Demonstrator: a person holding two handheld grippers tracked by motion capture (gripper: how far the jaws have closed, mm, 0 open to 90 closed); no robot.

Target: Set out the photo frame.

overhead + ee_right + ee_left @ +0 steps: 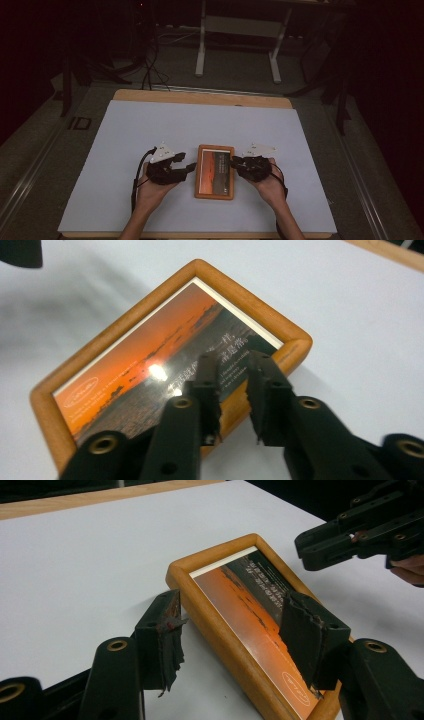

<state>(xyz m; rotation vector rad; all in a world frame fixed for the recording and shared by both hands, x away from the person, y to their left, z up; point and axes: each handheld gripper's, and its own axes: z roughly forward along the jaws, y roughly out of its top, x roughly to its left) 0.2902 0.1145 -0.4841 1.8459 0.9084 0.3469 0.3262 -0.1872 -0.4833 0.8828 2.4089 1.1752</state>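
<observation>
Forearms enter at the bottom of the high view, mine, one set of tongs in each hand. Between them a wooden picture frame [215,171] lies flat on the white counter [150,125], long axis running away from me. Left tongs [192,166] sit just beside the frame's left edge, tips pointing at it. Right tongs [234,161] sit at the frame's right edge, toward its far end. Both hands look about equally near; the right tips seem already over the rim.

Left gripper view: my left tongs [227,630] are spread wide. One jaw is down on the counter outside the frame [220,630], the other hangs over the glass with its orange sunset print. The wooden side rail runs between the jaws, not yet pinched. Right tongs [320,547] show beyond the frame's far corner.

Right gripper view: my right tongs [231,390] are narrowly parted, a slim gap between the jaws. One jaw is over the glass, the other over the frame's [125,325] rail near the corner. Whether they touch it I cannot tell.

Judgement: each rail lies crosswise between a pair of jaws, so closing would grip the long sides.
</observation>
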